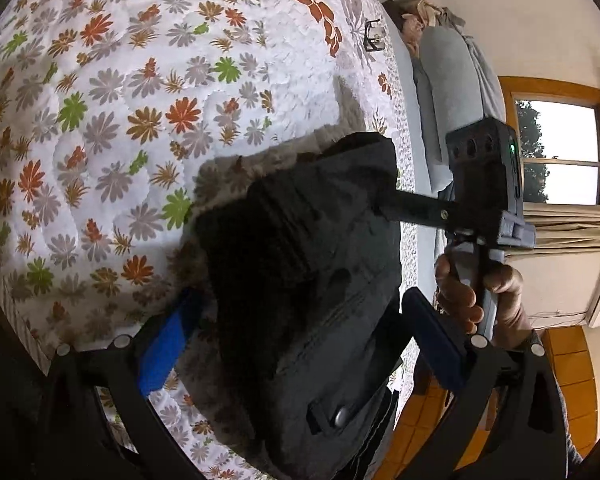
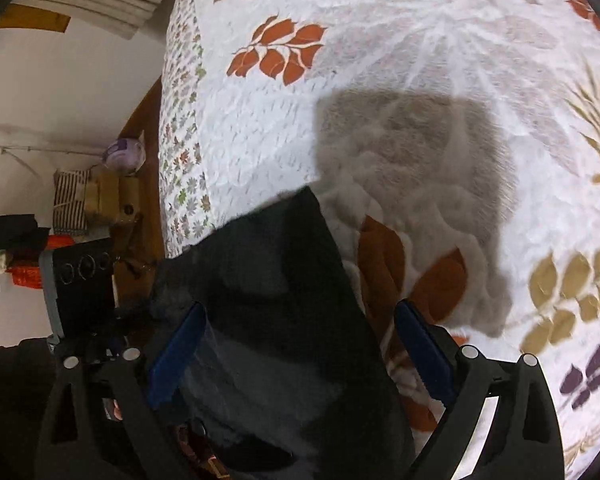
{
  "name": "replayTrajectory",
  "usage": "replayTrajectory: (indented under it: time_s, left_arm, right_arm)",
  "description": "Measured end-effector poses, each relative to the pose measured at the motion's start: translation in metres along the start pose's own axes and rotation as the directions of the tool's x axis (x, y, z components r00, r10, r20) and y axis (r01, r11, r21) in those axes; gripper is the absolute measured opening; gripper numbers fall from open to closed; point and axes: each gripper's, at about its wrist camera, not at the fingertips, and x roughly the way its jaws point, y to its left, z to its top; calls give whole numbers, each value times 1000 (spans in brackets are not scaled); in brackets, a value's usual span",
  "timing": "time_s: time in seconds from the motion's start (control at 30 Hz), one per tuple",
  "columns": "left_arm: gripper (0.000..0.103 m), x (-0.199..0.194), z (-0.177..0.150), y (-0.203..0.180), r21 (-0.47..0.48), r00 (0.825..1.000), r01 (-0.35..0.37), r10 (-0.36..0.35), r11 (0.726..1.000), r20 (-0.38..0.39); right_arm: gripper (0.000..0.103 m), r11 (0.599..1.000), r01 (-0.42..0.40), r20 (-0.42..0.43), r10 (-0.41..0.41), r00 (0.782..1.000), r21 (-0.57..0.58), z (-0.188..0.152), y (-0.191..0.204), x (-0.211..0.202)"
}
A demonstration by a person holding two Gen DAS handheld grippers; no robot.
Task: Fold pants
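Left wrist view
Left gripper (image 1: 300, 336): nearest the lens, its 2 blue-padded fingers (image 1: 168, 344) stood spread wide at the bottom of the frame, released, clamping nothing.
Pants (image 1: 300, 280): dark bundle filled the gap between those fingers, from lower centre up to mid-frame, raised above the floral bedspread (image 1: 100, 120) and throwing a shadow on it; a metal button showed at lower centre.
Right gripper (image 1: 384, 204): entered from the right, fingertips buried in the pants' right edge; I could not tell whether they pinched it.
Right hand (image 1: 484, 296): wrapped round that gripper's handle, right of centre.

Right wrist view
Right gripper (image 2: 300, 356): 2 blue pads spread apart at the bottom.
Pants (image 2: 268, 320): dark cloth between the pads, lower centre, above the bedspread (image 2: 380, 40).
Left gripper (image 2: 84, 272): body at the left edge; fingers hidden.
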Motion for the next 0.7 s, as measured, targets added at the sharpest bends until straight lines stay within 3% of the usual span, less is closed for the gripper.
replayTrajectory:
  time_s: [0.07, 0.1, 0.17, 0.27, 0.37, 0.7]
  left_arm:
    - [96, -2, 0, -1, 4, 1000, -17, 17, 1000, 2]
    - [94, -2, 0, -3, 6, 999, -37, 37, 999, 2]
    - [74, -3, 0, -4, 0, 998, -61, 61, 998, 3]
    - [50, -5, 1, -5, 0, 996, -91, 91, 996, -3]
    - [37, -11, -1, -6, 2, 996, -93, 93, 996, -6]
    - [25, -42, -19, -66, 149, 1000, -9, 7, 989, 18]
  right_arm:
    - [92, 1000, -11, -1, 11, 1000, -11, 5, 2, 3]
    - [79, 1000, -20, -1, 20, 1000, -14, 5, 2, 4]
    - [61, 999, -34, -1, 34, 999, -14, 5, 4, 1]
    - [48, 1000, -10, 9, 11, 1000, -21, 1, 9, -7]
    - [36, 1000, -3, 39, 4, 999, -11, -8, 13, -24]
    - [29, 997, 77, 167, -75, 983, -3, -62, 57, -94]
